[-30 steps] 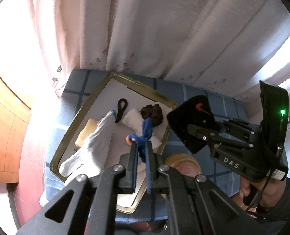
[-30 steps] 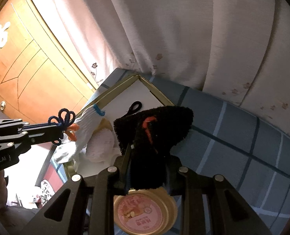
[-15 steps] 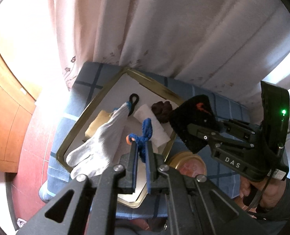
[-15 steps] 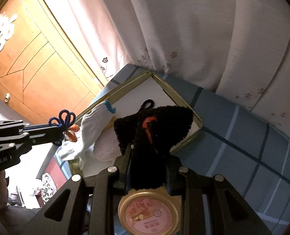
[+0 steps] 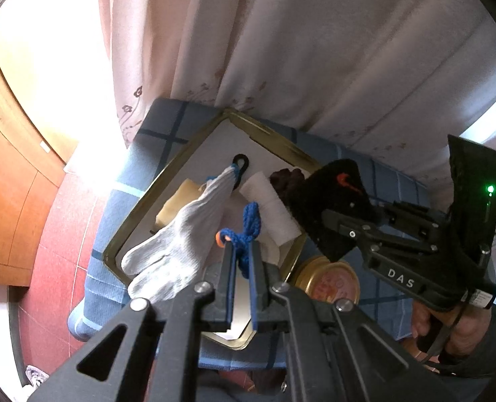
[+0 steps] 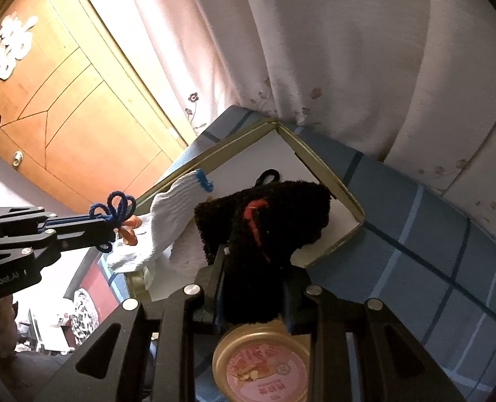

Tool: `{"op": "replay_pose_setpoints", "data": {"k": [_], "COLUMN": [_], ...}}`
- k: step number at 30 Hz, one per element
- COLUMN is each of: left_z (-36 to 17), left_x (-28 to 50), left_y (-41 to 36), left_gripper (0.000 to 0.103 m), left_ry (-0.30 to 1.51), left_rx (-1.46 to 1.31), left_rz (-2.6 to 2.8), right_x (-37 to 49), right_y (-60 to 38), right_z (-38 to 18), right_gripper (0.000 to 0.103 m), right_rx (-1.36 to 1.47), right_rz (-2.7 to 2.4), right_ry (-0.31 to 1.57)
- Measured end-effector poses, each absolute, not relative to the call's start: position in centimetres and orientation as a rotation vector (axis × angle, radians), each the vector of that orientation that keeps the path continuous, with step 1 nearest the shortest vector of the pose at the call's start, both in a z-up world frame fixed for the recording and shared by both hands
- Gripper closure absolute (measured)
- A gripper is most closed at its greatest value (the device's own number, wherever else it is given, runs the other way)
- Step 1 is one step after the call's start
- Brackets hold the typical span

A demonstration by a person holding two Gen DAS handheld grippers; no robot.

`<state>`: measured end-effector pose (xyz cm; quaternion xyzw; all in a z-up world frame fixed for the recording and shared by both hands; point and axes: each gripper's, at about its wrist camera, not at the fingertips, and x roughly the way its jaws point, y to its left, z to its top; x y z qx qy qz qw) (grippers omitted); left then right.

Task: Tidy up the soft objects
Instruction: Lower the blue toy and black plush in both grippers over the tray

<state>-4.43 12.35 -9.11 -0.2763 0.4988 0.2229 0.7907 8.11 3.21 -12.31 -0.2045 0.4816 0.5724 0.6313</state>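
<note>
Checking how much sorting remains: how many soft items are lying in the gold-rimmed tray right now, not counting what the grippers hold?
5 visible: white glove, yellowish sponge under it, black loop, white roll, dark brown piece. The held items may hide more.

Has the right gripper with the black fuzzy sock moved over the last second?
Yes. In the right wrist view the gold-rimmed tray and round tin slid downward and shrank, so the right gripper, shut on the black sock, has lifted away.
</note>
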Motion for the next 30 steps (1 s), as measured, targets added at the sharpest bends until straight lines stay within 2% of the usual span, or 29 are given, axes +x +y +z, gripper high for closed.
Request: {"op": "replay_pose_setpoints", "data": {"k": [30], "left_z": [-9.8], "left_x": [-7.0], "left_y": [13.2], "left_gripper": [0.099], "left_ry": [1.077], "left_rx": [-0.657], "left_rz": [0.549], "right_x": [5.1], "right_y": [5.7], "right_z": [-12.1], "right_gripper": [0.075], "right_rx": [-0.558], "right_rz": [1.396], "right_ry": [1.077]}}
